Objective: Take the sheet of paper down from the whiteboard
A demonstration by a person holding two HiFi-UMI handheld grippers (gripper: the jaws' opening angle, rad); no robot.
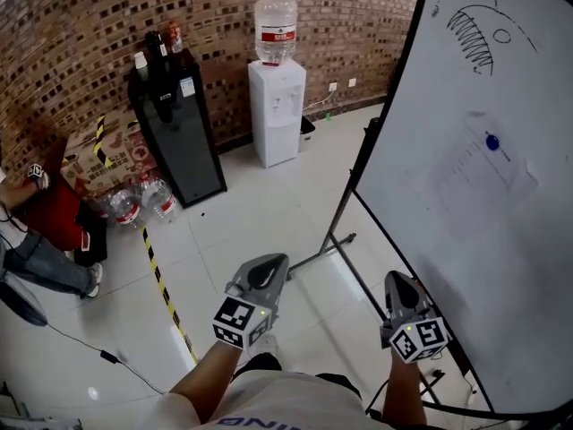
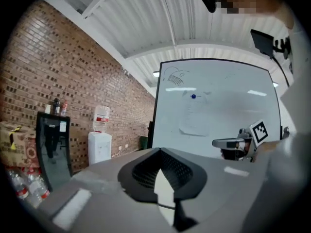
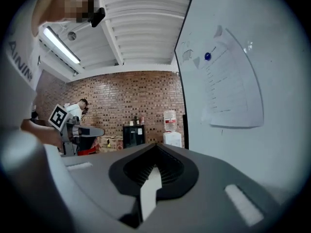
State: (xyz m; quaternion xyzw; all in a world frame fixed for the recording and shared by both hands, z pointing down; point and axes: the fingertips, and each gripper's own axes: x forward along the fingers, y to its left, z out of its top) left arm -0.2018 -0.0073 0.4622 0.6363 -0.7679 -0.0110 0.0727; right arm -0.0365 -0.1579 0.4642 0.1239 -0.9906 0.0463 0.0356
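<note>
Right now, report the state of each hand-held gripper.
Left hand-held gripper: closed, holding nothing.
Right hand-held gripper: closed, holding nothing.

A paper sheet [image 1: 479, 186] (blue magnet [image 1: 491, 141] atop) hangs on the whiteboard [image 1: 430, 106].

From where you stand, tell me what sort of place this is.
Likely an office or lab common area: a brick wall, a water dispenser, and a whiteboard bearing a sheet of paper.
</note>
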